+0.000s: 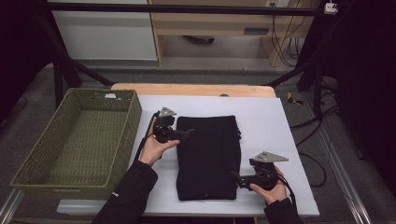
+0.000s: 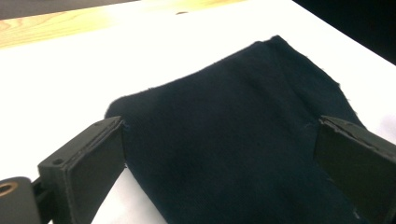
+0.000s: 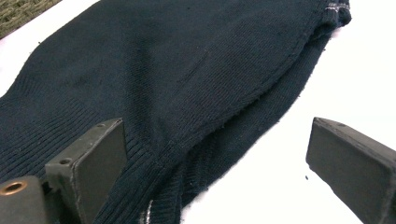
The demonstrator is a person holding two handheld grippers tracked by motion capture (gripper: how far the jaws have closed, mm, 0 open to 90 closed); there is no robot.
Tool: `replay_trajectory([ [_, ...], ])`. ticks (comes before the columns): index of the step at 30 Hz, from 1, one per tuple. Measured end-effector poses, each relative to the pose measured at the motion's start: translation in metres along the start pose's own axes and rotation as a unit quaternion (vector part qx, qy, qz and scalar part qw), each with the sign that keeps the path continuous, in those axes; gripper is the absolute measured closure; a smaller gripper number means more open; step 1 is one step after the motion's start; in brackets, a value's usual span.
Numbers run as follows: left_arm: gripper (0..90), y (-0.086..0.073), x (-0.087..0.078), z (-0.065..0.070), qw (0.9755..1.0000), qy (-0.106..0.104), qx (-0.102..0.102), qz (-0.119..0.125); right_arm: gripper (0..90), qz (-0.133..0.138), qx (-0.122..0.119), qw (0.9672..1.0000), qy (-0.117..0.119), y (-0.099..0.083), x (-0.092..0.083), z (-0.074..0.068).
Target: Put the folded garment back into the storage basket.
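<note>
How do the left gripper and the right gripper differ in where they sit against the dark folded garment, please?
The left gripper points at the dark folded garment on its far left edge; the right gripper points at its near right edge. The left gripper lies closer to the green basket than the right gripper. Both are open.

Wooden table (image 1: 191, 89) under a white sheet (image 1: 271, 126) that leaves a strip of wood bare along the far edge. Grey floor (image 1: 210, 74) around the table, darker at left and right. Black frame: a bar (image 1: 187, 8) across the top and slanted struts (image 1: 88, 73) running down on both sides. Behind it, a white cabinet (image 1: 102, 35) at left and pale wooden furniture (image 1: 224, 23) at centre, with cables (image 1: 285, 42) hanging at its right end. More cables (image 1: 313, 135) lie on the floor to the right. Black curtain (image 1: 369, 70) closes the right side. Light falls brightest on the sheet.
</note>
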State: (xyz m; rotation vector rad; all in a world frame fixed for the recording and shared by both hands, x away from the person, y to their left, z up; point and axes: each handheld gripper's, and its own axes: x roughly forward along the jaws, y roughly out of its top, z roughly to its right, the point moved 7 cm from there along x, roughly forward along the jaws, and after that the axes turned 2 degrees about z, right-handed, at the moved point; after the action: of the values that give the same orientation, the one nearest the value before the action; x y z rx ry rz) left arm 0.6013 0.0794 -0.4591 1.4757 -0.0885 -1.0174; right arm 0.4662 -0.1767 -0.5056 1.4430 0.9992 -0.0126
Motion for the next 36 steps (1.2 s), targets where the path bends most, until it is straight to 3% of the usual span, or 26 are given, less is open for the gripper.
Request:
replay_trajectory([
  [5,2.0,0.002,0.006,-0.007,1.0000,0.007,-0.003,0.002,5.4,-0.001,0.002,1.0000,-0.001,0.000,0.000,0.000],
  [21,6.1,-0.010,0.031,-0.028,0.9989,0.034,-0.020,-0.025,5.0,-0.006,0.003,1.0000,0.001,-0.001,0.000,-0.001],
  [31,23.9,-0.017,0.042,-0.038,0.9977,0.054,-0.023,-0.033,4.9,-0.010,0.005,0.9999,0.003,-0.003,0.001,-0.001],
  [36,30.3,-0.023,0.049,-0.045,0.9969,0.052,-0.042,-0.040,5.1,-0.012,0.004,0.9999,0.001,-0.003,0.001,-0.002],
])
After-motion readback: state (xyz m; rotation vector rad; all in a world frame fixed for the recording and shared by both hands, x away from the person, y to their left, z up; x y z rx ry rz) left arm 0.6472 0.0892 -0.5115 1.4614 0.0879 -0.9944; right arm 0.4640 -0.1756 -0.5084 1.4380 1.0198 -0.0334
